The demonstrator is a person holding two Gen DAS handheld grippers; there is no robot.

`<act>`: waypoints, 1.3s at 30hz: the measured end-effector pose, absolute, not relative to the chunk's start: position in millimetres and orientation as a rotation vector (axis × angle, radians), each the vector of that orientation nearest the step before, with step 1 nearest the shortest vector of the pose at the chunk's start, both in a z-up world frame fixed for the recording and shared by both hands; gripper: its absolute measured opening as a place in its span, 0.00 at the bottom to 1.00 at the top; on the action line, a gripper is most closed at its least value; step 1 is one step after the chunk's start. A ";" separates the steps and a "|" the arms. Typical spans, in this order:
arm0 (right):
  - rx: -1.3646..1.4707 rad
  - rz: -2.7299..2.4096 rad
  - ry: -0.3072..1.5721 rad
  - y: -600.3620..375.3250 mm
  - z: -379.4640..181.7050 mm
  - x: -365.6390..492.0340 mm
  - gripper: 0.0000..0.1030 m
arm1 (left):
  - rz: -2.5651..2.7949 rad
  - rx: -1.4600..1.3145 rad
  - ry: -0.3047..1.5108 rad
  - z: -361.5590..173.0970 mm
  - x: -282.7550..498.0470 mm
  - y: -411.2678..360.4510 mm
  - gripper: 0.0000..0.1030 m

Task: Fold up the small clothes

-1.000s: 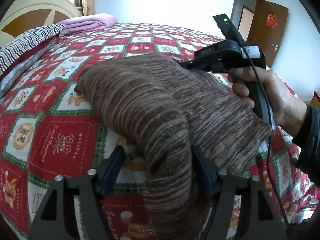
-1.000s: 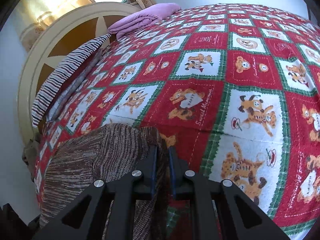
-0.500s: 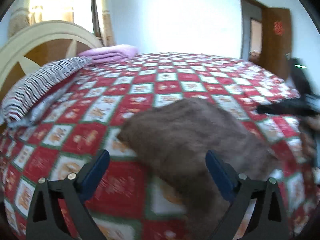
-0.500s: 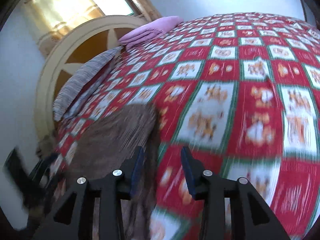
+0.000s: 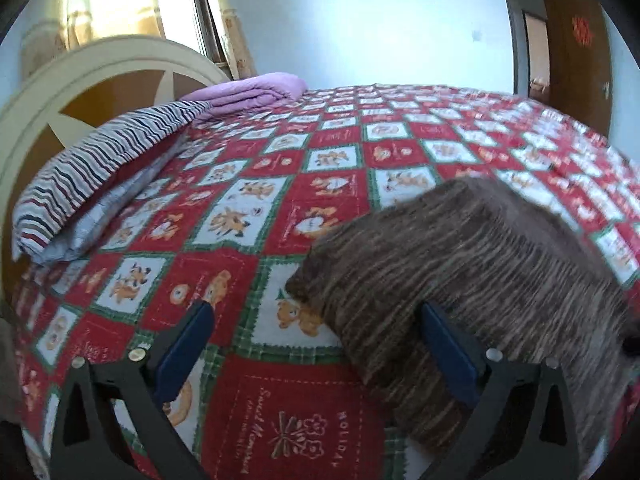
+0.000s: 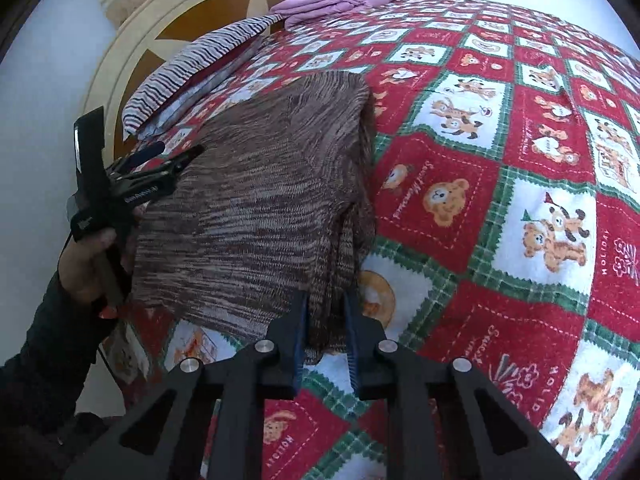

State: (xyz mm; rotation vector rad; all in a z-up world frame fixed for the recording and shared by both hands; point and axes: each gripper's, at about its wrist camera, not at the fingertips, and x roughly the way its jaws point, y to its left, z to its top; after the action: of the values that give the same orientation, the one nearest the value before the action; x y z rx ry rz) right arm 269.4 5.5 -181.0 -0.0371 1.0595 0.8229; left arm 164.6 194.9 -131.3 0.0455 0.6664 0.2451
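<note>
A brown striped knit garment (image 6: 260, 200) lies folded on the red patchwork bedspread (image 6: 500, 160). My right gripper (image 6: 326, 320) is nearly closed around the garment's near right edge, with the cloth between its pads. My left gripper (image 5: 316, 336) is open wide and empty, and the garment (image 5: 460, 272) lies just past its right finger (image 5: 448, 356). The left gripper also shows in the right wrist view (image 6: 168, 160), held in a hand at the garment's left side.
A striped pillow (image 5: 100, 176) and a folded purple blanket (image 5: 252, 92) lie along the cream headboard (image 5: 80, 88). A brown door (image 5: 572, 48) stands at the far right. The bedspread stretches wide beyond the garment.
My left gripper let go of the garment and opened, pulling back to its left side. My right gripper opened briefly, then closed on the garment's near right edge. The garment now lies flat.
</note>
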 end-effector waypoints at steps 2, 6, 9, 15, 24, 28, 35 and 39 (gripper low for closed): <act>-0.084 0.816 1.054 9.3 -184.3 267.4 0.17 | 0.254 0.041 0.631 -122.6 165.8 195.6 1.00; -0.098 0.803 1.053 6.6 -183.9 262.9 0.17 | 0.304 0.212 0.668 -135.8 181.3 182.7 1.00; -0.076 0.802 1.054 2.0 -186.0 264.4 0.17 | 0.287 0.228 0.674 -144.9 182.7 186.7 1.00; 0.004 0.788 1.013 -6.9 -191.0 259.5 0.18 | 0.335 0.202 0.642 -140.2 167.0 189.2 1.00; 0.058 0.738 0.957 -10.8 -189.1 248.2 0.26 | 0.269 0.034 0.614 -116.8 108.0 146.8 1.00; 0.081 0.697 0.893 -21.8 -173.1 230.1 0.30 | 0.312 0.051 0.682 -152.4 105.5 153.5 1.00; 0.025 0.667 0.739 -18.0 -134.0 195.7 0.37 | 0.276 -0.076 0.648 -127.6 84.9 158.8 1.00; -0.033 0.644 0.591 -14.2 -105.1 169.4 0.50 | 0.274 0.006 0.576 -91.2 65.7 138.5 1.00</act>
State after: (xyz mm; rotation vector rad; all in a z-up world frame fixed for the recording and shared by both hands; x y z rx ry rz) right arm 169.4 -14.2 -105.1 -0.0328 0.5912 0.6437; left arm 65.7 138.5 -91.2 0.0055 0.5758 0.2744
